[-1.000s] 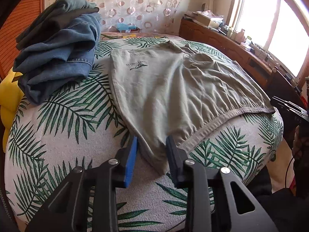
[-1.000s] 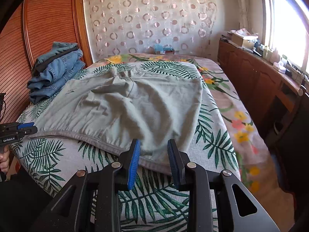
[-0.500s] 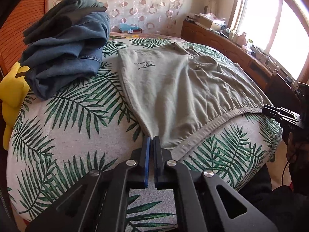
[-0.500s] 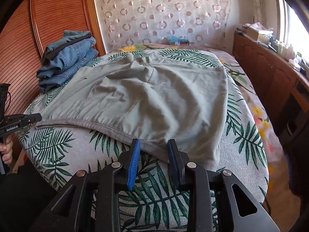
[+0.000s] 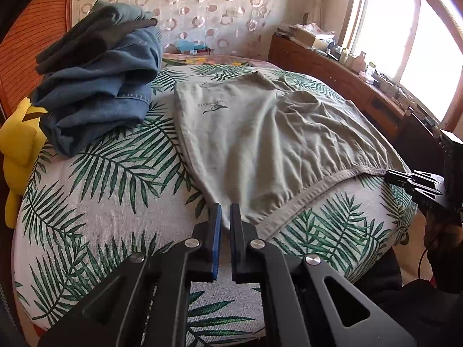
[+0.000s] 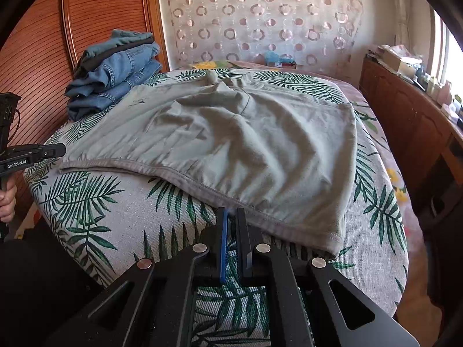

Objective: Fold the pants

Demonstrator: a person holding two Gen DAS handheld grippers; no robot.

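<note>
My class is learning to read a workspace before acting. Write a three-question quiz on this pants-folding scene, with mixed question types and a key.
1. True or false: the grey-green pants lie spread out, not yet folded, on the leaf-print bed cover.
2. The stack of jeans sits: A) on the pants; B) beside the pants; C) on the floor.
3. Fill in: the left gripper and right gripper are both shut at the pants' elastic ___.
Key: 1 true; 2 B; 3 waistband.
</note>
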